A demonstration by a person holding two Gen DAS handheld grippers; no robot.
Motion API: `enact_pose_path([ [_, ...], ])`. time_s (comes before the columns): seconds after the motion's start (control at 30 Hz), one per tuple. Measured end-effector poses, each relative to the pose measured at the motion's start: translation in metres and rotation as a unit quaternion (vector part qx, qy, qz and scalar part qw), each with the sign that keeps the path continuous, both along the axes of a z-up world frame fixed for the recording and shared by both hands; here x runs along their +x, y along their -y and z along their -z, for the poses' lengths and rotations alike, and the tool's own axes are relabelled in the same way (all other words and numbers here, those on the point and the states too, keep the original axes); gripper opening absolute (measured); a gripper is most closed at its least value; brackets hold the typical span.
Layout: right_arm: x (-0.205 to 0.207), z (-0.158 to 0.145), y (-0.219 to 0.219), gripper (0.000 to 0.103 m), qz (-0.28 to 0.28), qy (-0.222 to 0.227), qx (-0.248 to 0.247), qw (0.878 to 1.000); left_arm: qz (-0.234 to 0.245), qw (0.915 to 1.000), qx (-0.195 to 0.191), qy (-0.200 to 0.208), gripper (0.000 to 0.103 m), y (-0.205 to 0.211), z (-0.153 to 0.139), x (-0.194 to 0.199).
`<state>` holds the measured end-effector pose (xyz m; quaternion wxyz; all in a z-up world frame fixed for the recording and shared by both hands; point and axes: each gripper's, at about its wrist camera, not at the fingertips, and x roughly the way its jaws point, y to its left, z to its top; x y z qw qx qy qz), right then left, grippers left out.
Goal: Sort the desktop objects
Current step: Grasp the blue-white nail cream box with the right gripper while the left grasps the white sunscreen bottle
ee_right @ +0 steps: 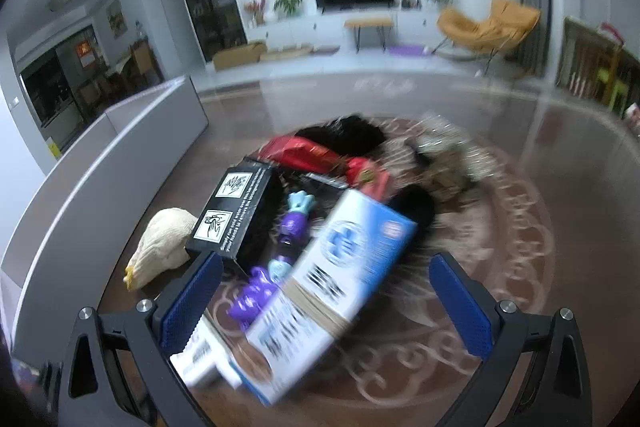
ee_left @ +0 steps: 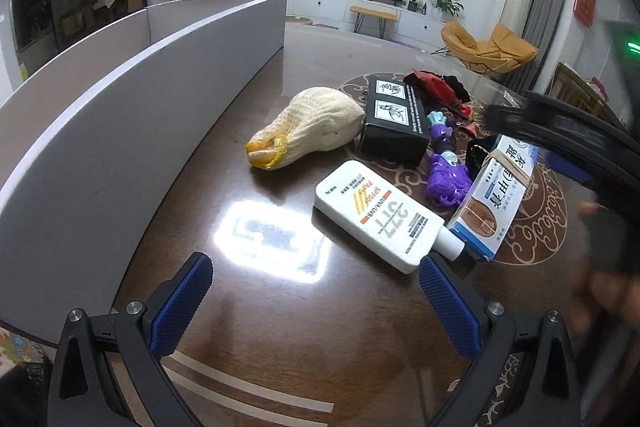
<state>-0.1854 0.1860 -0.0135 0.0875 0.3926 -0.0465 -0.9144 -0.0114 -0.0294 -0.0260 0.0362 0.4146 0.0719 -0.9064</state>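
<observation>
Left wrist view
Left gripper: hovering low over the dark bench, fingers spread wide and holding nothing.
White bottle: lying flat on the bench just ahead of the right finger, cap pointing toward the blue-and-white box.
Blue-and-white box: lying beside the bottle, a rubber band around it.
Purple toy: lying between the bottle, the box and the black box.
Knit glove: sitting bundled left of the black box, near the grey divider.
Right gripper: showing as a blurred dark shape over the box at the right edge.

Right wrist view
Right gripper: hanging above the pile, fingers spread apart and empty; picture motion-blurred.
Blue-and-white box: lying between the two fingers, below them.
Purple toy: lying left of the box.
Black box: resting beyond the left finger, the knit glove beside it.
Red and black items: lying heaped farther back, too blurred to identify.
</observation>
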Motion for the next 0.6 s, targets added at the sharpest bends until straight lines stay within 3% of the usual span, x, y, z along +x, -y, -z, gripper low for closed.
enact_pose_path([
  [0.2,-0.018,0.043,0.009,0.102,-0.005,0.084,0.001,0.996,-0.012,0.9999,0.007,0.01,0.103,0.006,0.004,-0.002],
  [0.37,0.012,0.048,-0.036,0.094,0.024,0.052,-0.023,0.998,-0.01,0.9996,0.019,0.02,0.103,0.006,0.008,-0.004],
  [0.6,0.043,0.053,-0.062,0.094,0.016,0.042,0.015,0.999,-0.022,0.9963,0.063,0.054,0.103,-0.008,0.008,-0.034],
])
